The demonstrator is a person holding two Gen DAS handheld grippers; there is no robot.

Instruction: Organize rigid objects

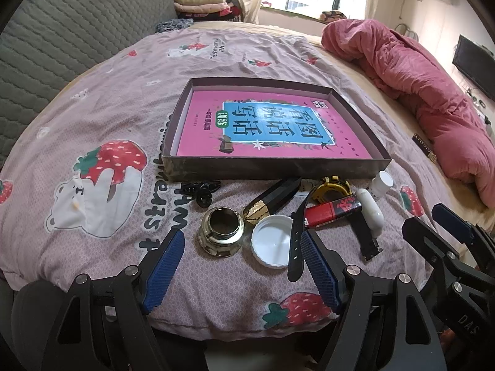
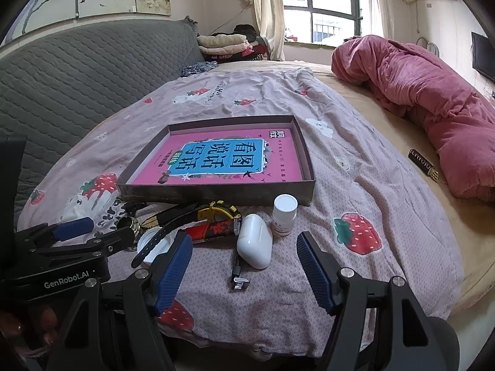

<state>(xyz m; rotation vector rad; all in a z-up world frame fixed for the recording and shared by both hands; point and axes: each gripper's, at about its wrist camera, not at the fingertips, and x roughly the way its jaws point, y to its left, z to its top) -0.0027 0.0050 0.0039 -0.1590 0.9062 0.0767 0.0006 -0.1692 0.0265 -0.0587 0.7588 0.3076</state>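
A shallow dark box with a pink book inside lies on the strawberry-print sheet. In front of it sit small items: a brass jar, a white lid, a black and gold pointed piece, a black clip, a yellow-faced watch, a red and black lighter, a white case and a white bottle. My left gripper is open just short of jar and lid. My right gripper is open in front of the white case.
A rumpled pink duvet lies along the right of the bed. The grey quilted headboard rises at the left. Folded clothes are stacked near the window. A small dark label rests on the tan sheet.
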